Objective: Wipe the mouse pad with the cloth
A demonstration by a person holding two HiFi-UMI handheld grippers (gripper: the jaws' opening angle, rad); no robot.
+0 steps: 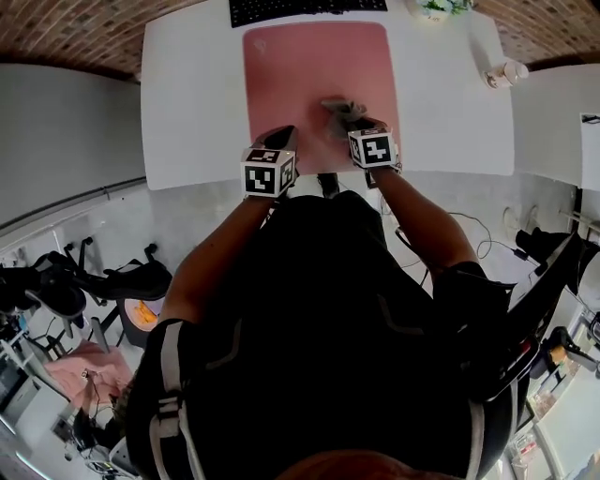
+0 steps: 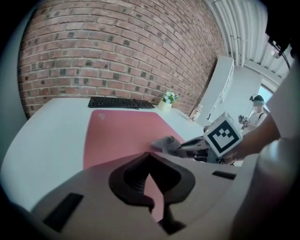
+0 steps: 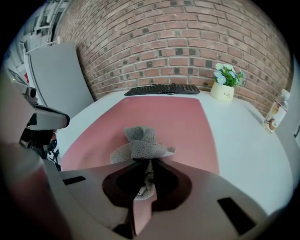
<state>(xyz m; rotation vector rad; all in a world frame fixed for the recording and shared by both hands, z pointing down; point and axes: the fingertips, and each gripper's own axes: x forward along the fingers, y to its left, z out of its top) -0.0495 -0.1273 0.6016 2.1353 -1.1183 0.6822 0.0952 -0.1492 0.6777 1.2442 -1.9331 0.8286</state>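
Note:
A pink mouse pad [image 1: 314, 80] lies on the white table [image 1: 187, 103], in front of a black keyboard [image 1: 305, 9]. My right gripper [image 1: 349, 120] is shut on a grey cloth [image 3: 140, 143], which rests bunched on the pad's near right part [image 3: 178, 122]. The cloth [image 1: 339, 110] shows just ahead of the right marker cube. My left gripper [image 1: 281, 139] sits at the pad's near edge, left of the right one, shut with nothing in it. In the left gripper view the cloth [image 2: 165, 142] and the right gripper's cube [image 2: 223, 134] lie to the right over the pad [image 2: 117, 136].
A small pot of flowers [image 3: 225, 84] and a bottle [image 3: 275, 112] stand at the table's far right. The keyboard [image 3: 161, 89] runs along the pad's far edge. A grey panel [image 3: 56, 79] stands left of the table. The table's near edge [image 1: 328, 178] is close to my body.

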